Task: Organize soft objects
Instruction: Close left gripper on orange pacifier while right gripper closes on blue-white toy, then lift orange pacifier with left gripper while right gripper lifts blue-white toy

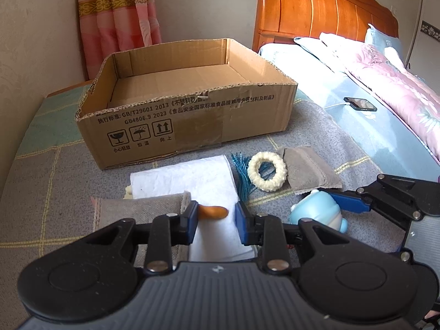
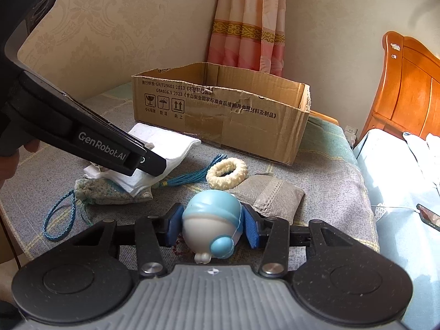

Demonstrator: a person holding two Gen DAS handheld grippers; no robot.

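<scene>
Two claws in play. My right gripper (image 2: 210, 227) has its blue pads against the flanks of the blue-and-white toy (image 2: 211, 220), which lies on the grey blanket (image 2: 330, 170) just in front of the grey pouch (image 2: 271, 196); the jaws are drawn in to the toy's width. Judgement: it looks light, rounded and smooth, so liable to squirt out; hold across the widest part of the body, not the small feet. My left gripper (image 1: 216, 220) stands narrow over the white folded cloth (image 1: 192, 176), pads not clearly pinching anything. Cardboard box (image 1: 192, 115) sits open behind, nothing visible inside. Cream ring (image 1: 266, 172) and pouch look limp; pinch those mid-body.
</scene>
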